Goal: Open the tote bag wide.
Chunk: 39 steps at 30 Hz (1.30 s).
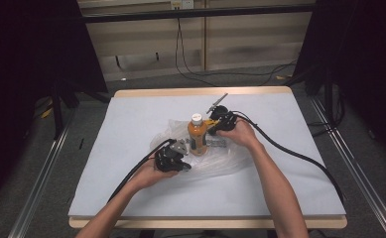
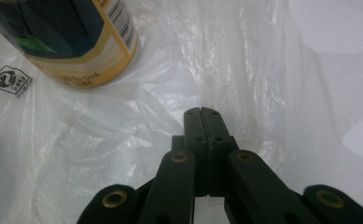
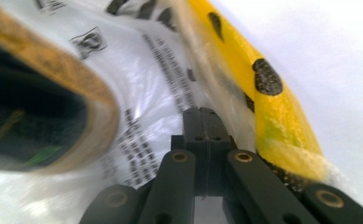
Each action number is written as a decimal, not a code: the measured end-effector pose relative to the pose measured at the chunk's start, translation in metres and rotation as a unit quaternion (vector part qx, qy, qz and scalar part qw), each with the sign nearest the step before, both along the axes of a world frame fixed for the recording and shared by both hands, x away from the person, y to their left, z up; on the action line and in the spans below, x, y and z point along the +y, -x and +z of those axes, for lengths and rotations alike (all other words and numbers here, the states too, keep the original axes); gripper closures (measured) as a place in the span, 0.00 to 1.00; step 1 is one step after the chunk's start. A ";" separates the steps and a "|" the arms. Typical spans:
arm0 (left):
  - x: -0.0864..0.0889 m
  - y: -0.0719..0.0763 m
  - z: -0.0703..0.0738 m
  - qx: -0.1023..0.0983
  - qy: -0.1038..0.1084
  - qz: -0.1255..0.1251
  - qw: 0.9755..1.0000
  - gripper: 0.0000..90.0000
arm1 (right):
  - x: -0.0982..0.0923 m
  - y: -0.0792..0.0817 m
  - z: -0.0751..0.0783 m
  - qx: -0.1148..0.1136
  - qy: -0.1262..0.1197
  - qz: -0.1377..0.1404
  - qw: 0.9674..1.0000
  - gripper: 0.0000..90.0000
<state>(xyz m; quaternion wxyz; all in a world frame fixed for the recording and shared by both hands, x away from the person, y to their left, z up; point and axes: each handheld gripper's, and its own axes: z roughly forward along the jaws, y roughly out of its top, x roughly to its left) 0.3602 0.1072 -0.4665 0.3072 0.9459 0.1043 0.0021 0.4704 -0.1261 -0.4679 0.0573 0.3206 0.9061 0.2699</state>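
Two tongs on a clear plastic bag point(image 1: 220, 161) mid-desk, with an orange drink bottle point(image 1: 196, 135) standing upright on or in it; a yellow banana point(image 3: 272, 102) lies under the film on the right side. Largest first: desk point(image 1: 131, 129) has a pale blue-white top with a wood edge, bare apart from these items; grey floor beyond, black curtains left and right, cables trailing at the far wall. Bag is crumpled, spread around the bottle, printed text visible on it. Bottle sits between the two hands, a bit far of the left tongs point(image 1: 172, 159), just left of the right tongs point(image 1: 218, 122). Left tongs point(image 2: 201, 111): jaws fully together, tips resting on the film, likely pinching a fold of it, can't confirm. Right tongs point(image 3: 200, 111): jaws also fully together against the film next to the banana, same doubt about a pinch. Judgement: step looks like working the bag open or up around the contents. To do it well: pinch one layer only, pull the two sides apart evenly, keep the pull low so the bottle doesn't tip, don't drag the banana.
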 end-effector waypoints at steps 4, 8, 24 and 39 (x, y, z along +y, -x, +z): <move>0.003 0.001 0.000 0.001 -0.001 0.000 1.000 1.00 | 0.000 -0.002 0.000 -0.003 -0.001 -0.008 1.000 1.00; 0.007 0.002 0.000 0.002 0.003 -0.008 1.000 1.00 | 0.000 -0.007 -0.001 -0.012 -0.002 -0.015 1.000 1.00; 0.012 0.007 0.000 -0.004 0.003 -0.011 1.000 1.00 | 0.002 -0.019 -0.004 -0.030 -0.005 -0.047 0.998 1.00; 0.020 0.002 -0.003 0.015 0.022 0.004 1.000 1.00 | -0.002 -0.027 -0.005 -0.036 -0.004 -0.075 0.997 1.00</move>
